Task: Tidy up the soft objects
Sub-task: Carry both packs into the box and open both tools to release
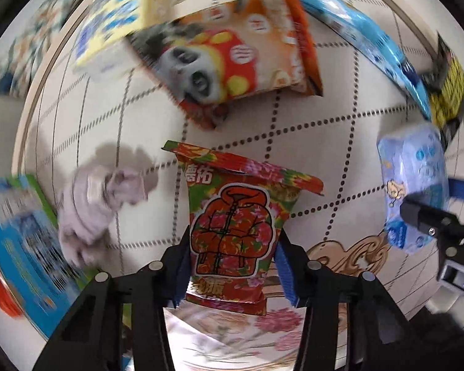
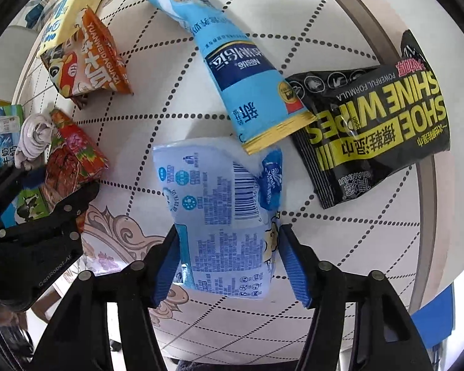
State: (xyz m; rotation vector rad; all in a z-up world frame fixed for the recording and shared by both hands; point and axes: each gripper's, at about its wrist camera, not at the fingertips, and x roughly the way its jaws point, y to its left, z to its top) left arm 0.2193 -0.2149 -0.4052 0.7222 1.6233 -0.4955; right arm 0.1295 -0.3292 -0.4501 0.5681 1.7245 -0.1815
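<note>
My left gripper is shut on a red floral packet and holds it above the round table. The same packet shows in the right wrist view. My right gripper is shut on a pale blue tissue pack, which also shows in the left wrist view. A lilac rolled cloth lies on the table at left, seen also from the right wrist.
An orange panda snack bag, a yellow box, a long light-blue Nestle pouch and a black shoe-wipes pack lie on the table. A blue-green milk carton sits at the left edge.
</note>
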